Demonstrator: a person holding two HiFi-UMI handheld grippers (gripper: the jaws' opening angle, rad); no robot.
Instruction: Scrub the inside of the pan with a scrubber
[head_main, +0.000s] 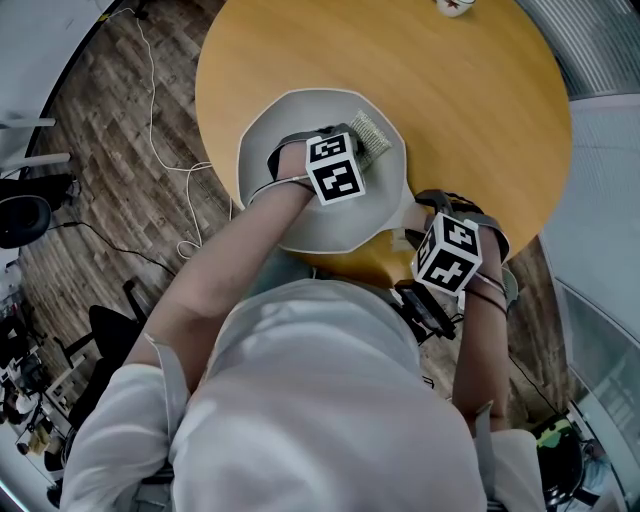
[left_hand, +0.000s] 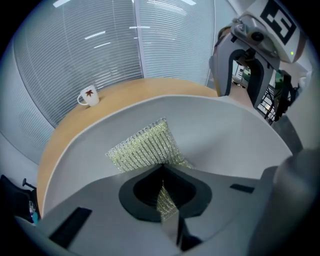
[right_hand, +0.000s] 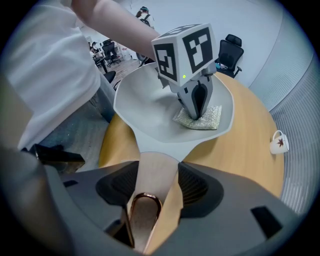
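Observation:
A light grey pan (head_main: 300, 215) sits on the round wooden table (head_main: 480, 110), near its front edge. My left gripper (head_main: 350, 150) reaches into the pan and is shut on a silver-green mesh scrubber (head_main: 370, 132) that lies flat on the pan's inside. The scrubber (left_hand: 145, 147) fans out beyond the closed jaws against the pan wall (left_hand: 225, 130). My right gripper (right_hand: 150, 200) is shut on the pan's pale wooden handle (right_hand: 152, 175), which ends in a copper loop. From the right gripper view the left gripper (right_hand: 196, 107) presses the scrubber (right_hand: 202, 119) down inside the pan (right_hand: 145, 107).
A white mug (head_main: 452, 6) with a red leaf print stands at the table's far edge; the mug (left_hand: 89, 96) stands in front of window blinds. Office chairs and cables are on the wood floor (head_main: 100, 130) to the left.

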